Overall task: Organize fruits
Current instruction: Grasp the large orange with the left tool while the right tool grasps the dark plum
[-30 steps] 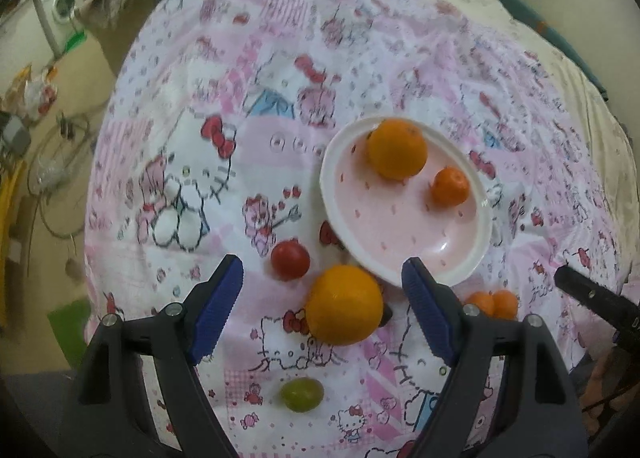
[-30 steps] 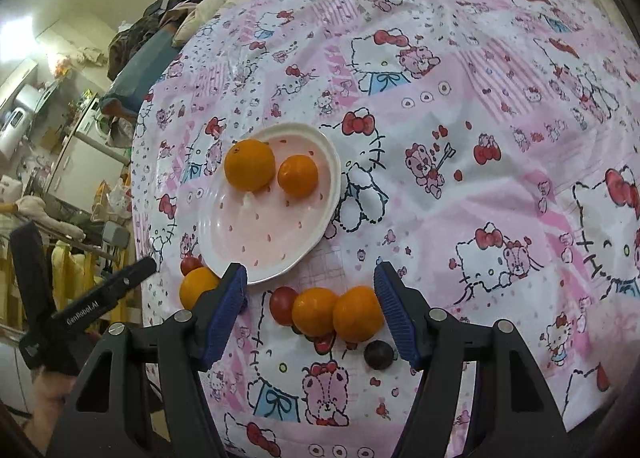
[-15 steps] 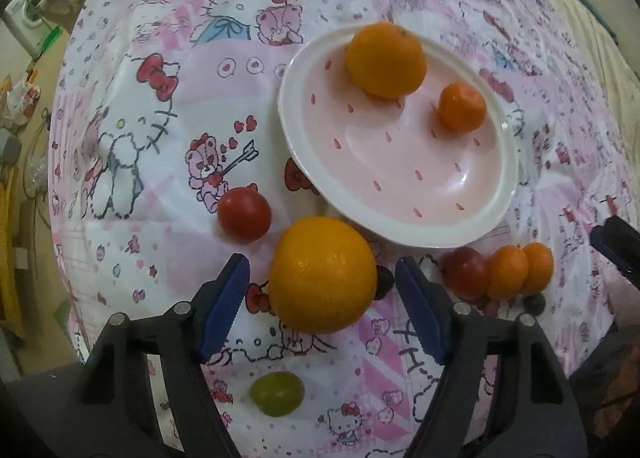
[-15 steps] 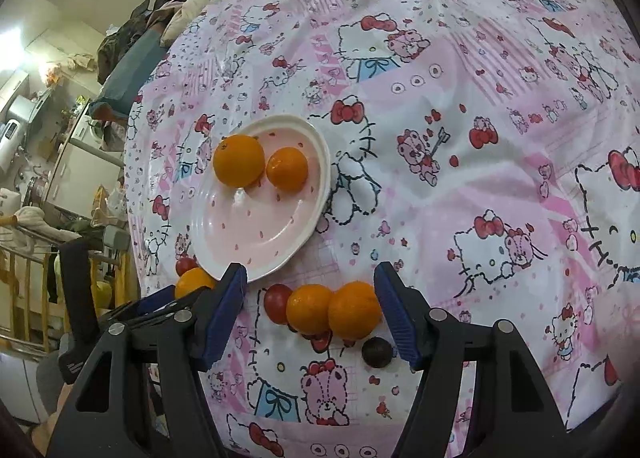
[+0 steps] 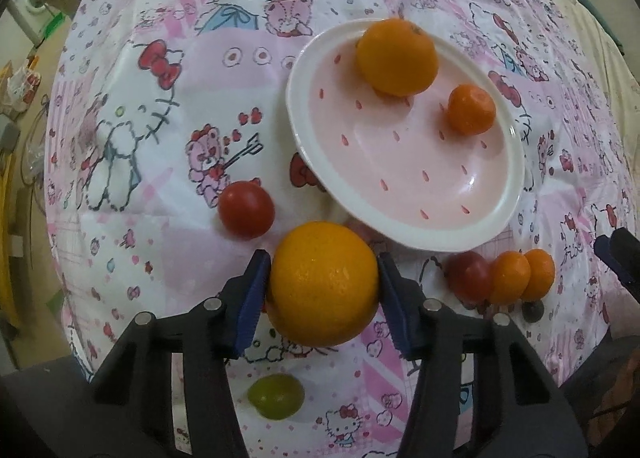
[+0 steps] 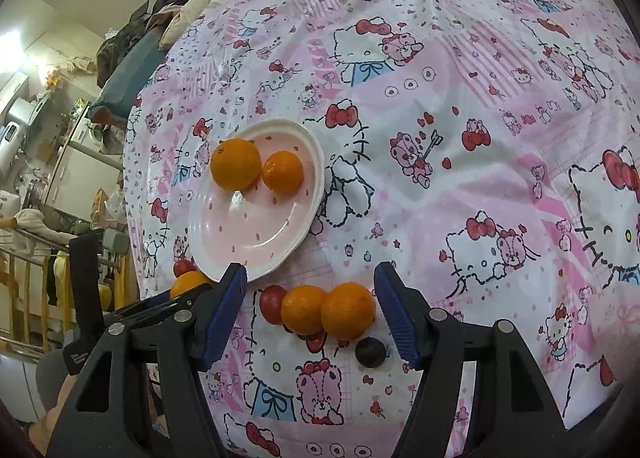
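My left gripper points down over a large orange lying on the patterned sheet just in front of the pink plate. Its jaws are closing and both blue pads touch the orange's sides. On the plate lie another orange and a mandarin. My right gripper stands open above a row on the sheet: a red tomato and two mandarins. None of them touches its pads. A dark grape lies just below the row.
A second tomato sits left of the plate. A green grape lies between my left gripper's arms. The sheet covers a bed, with furniture and clutter beyond its left edge.
My left gripper has come down over the large orange and its jaws have narrowed from wide apart to touching the fruit. The right gripper and the fruit under it have stayed put.
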`<state>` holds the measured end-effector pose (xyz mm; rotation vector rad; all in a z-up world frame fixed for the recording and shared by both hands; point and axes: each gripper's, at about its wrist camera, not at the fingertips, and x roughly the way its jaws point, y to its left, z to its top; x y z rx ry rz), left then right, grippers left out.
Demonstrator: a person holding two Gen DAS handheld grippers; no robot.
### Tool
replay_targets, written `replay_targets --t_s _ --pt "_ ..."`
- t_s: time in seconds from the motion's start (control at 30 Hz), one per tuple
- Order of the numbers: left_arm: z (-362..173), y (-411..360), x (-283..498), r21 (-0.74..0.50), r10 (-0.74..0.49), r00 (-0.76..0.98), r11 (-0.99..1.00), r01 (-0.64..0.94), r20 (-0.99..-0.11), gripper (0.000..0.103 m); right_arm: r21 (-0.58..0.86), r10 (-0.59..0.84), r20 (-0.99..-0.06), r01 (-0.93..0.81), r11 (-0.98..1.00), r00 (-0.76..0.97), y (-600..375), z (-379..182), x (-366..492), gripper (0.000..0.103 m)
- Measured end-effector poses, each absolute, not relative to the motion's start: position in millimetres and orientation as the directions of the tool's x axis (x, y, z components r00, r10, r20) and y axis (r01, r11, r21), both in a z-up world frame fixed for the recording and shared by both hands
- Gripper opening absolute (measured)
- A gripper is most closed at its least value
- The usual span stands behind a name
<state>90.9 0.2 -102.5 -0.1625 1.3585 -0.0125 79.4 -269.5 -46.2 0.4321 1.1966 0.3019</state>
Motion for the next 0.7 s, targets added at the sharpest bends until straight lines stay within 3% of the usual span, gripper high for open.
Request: replay_targets --t_s 0.7 --pt "-27.0 10.9 60.8 -0.206 -0.169 0.423 0.978 -0.043 -0.890 0.049 0.331 0.335 -0.911 -0.058 0.942 0.241 -275.4 -69.4 60.6 0.068"
